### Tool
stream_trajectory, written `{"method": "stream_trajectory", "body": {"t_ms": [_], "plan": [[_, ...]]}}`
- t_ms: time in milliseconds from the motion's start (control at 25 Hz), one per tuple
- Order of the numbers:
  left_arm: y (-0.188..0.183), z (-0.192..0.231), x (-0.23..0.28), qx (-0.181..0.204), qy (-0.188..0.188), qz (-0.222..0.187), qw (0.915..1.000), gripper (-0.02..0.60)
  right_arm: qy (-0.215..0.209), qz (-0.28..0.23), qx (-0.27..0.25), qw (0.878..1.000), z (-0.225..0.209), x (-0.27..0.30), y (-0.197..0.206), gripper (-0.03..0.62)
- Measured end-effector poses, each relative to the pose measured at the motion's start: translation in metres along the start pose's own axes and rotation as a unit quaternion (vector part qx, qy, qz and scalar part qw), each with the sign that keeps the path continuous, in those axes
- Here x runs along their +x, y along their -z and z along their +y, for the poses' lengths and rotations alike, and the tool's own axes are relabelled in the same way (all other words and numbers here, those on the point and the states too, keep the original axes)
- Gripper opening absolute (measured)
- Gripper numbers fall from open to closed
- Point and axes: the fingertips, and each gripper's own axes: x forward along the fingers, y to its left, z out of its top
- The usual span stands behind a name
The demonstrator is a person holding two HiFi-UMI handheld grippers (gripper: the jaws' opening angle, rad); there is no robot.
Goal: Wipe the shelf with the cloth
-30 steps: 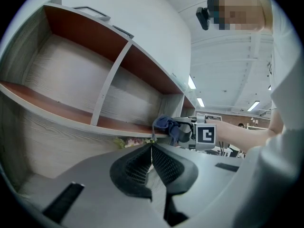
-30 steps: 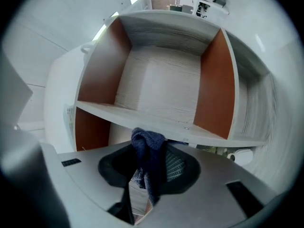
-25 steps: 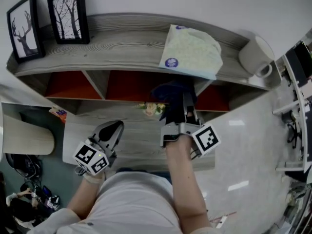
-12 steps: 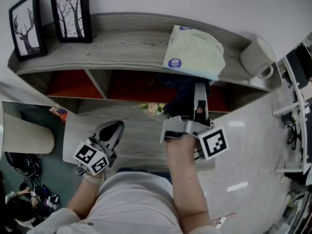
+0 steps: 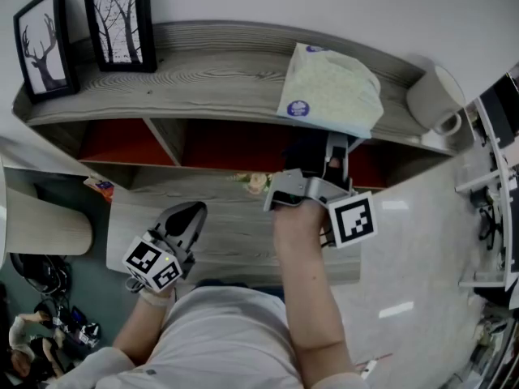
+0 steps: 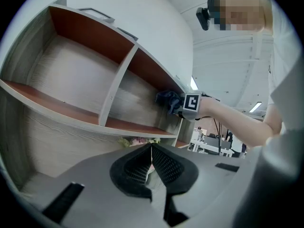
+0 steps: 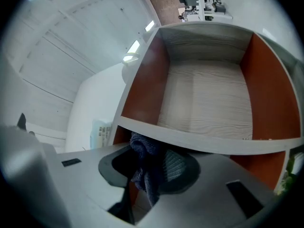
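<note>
Right now your right gripper (image 7: 152, 167) has its jaws clamped on the bunched dark blue cloth (image 7: 141, 148). The cloth sits against the front edge of a shelf (image 5: 203, 71) board, at the mouth of the compartment under the tissue pack (image 5: 328, 91). Your left gripper (image 6: 151, 156) has its jaws pressed together on nothing, low by the front edge of the bottom board. You seem to be just starting on that compartment. Next, press the cloth flat on the board and sweep it inward and sideways.

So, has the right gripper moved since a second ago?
Yes. In the head view the right gripper, shut on the cloth, has pushed forward into the shelf, further under the tissue pack on top.
</note>
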Motion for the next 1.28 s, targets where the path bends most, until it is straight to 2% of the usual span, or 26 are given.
{"method": "stream_trajectory", "body": {"t_ms": [200, 400, 800, 1080, 1280], "plan": [[0.0, 0.004, 0.0, -0.002, -0.001, 0.0, 1.0, 0.015, 0.004, -0.013, -0.003, 1.0, -0.01, 0.014, 0.001, 0.112], [0.0, 0.009, -0.002, -0.005, -0.007, 0.0, 1.0, 0.015, 0.027, -0.014, 0.008, 1.0, -0.032, 0.029, 0.005, 0.114], [0.0, 0.015, -0.008, -0.009, -0.018, -0.003, 0.9998, 0.015, 0.097, -0.01, 0.035, 0.995, -0.084, 0.03, 0.019, 0.114], [0.0, 0.014, -0.012, -0.008, -0.019, -0.006, 0.9998, 0.015, 0.184, -0.006, 0.081, 0.98, -0.128, 0.007, 0.029, 0.114], [-0.001, 0.016, -0.013, -0.007, -0.021, -0.007, 0.9997, 0.015, 0.191, 0.0, 0.083, 0.978, -0.132, 0.004, 0.031, 0.111]]}}
